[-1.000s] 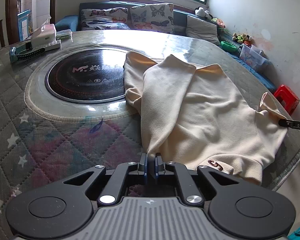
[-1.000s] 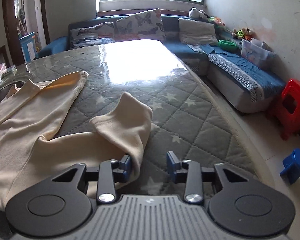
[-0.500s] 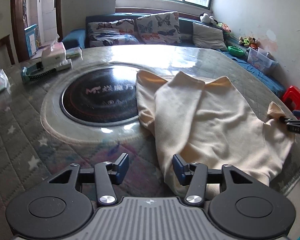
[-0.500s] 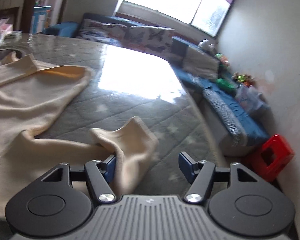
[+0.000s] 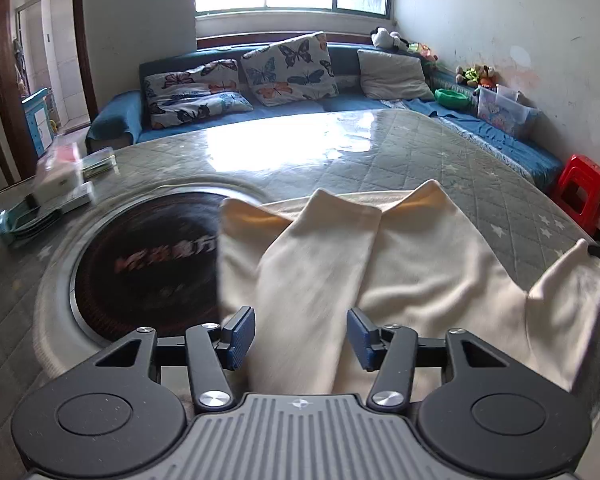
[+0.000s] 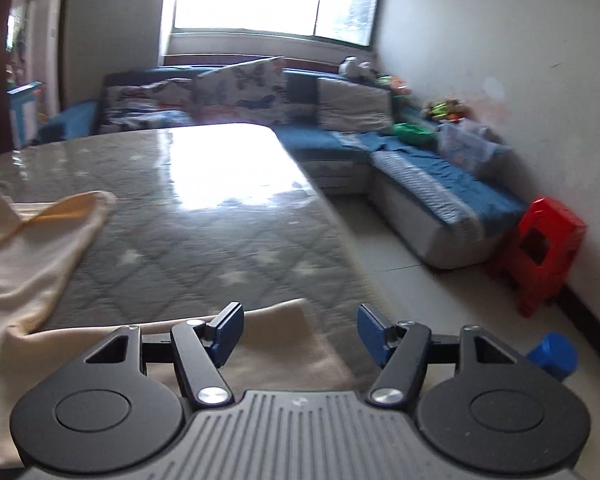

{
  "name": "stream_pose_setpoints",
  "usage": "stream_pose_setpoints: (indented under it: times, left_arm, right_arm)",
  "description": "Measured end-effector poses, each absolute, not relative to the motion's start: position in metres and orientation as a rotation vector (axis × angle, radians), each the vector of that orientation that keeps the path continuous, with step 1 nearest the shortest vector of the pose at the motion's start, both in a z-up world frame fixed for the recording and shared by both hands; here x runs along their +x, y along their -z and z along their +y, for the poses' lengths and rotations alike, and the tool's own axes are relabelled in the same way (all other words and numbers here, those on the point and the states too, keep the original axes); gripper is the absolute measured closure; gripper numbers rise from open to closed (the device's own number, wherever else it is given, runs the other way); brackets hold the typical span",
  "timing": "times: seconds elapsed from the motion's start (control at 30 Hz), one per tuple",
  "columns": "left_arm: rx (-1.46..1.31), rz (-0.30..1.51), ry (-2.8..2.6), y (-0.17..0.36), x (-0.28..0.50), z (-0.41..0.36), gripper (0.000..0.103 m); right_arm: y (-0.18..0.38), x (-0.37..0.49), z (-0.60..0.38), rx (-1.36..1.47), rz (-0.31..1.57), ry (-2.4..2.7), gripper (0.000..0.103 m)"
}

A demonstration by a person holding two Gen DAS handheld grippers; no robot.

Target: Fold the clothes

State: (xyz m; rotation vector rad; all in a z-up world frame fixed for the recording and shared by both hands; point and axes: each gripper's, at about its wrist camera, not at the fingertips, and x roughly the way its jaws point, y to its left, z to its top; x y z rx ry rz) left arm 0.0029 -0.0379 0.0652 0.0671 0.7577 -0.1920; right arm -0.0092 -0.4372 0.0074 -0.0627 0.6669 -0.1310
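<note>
The right view is blurred. The cream shirt lies under both spread, empty claws, left gripper and right gripper.

Home living room, sofa, cushions, toys

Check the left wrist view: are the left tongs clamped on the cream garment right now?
No: the left tongs stand open, blue pads apart, with the cream garment lying flat on the table below them.

Both wrist views look forward, low over the table, right view blurred.
</note>
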Motion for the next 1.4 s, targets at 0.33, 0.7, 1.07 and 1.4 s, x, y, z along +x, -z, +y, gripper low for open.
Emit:
stream_pose_setpoints:
  times: [0.33, 0.7, 1.07, 1.4]
  left_arm:
    - [0.159, 0.788, 0.256, -0.039, 0.068, -0.091, 0.057]
    - [0.258, 0.71, 0.234, -0.02, 0.081, -0.099, 0.101]
    - [-0.064, 0.521, -0.011, -0.09, 0.029, 0.042, 0.101]
    - [-0.18, 0.561, -0.261, -0.064, -0.042, 0.154, 0.101]
  right_arm:
    - [0.014, 0.003, -0.414, -0.018, 0.718, 0.047, 0.038]
    - [0.015, 0.005, -0.416, -0.018, 0.722, 0.047, 0.033]
    - [0.014, 0.011, -0.409, -0.063, 0.733, 0.05, 0.032]
    - [0.009, 0.01, -0.397, -0.124, 0.74, 0.047, 0.029]
